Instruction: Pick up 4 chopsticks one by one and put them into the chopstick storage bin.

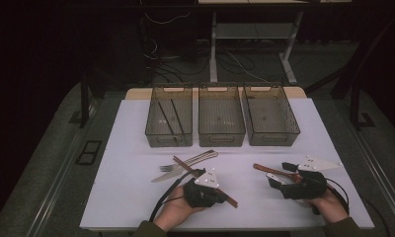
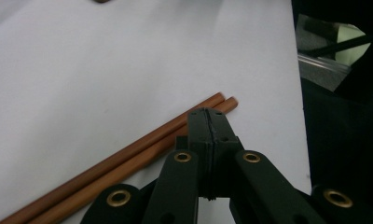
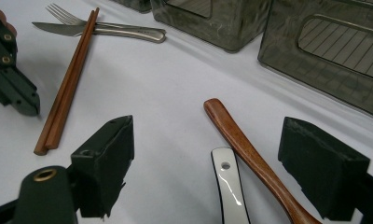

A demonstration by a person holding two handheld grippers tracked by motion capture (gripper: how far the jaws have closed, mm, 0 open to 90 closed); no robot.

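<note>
Left gripper view shows the left gripper (image 2: 208,116) with jaws closed empty, the chopsticks (image 2: 128,156) touching at ten o'clock on the bench (image 2: 105,60). Right gripper view shows the right gripper (image 3: 231,163) wide open over a wooden handle (image 3: 250,154).

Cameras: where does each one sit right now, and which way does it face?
High view: above the person's side, looking forward and down on the table and three bins; both forearms show.
Left gripper view: rides the left tongs, shut beside the chopsticks.
Right gripper view: rides the right tongs, open around the wooden handle and white handle.
All three views share the chopsticks.
</note>
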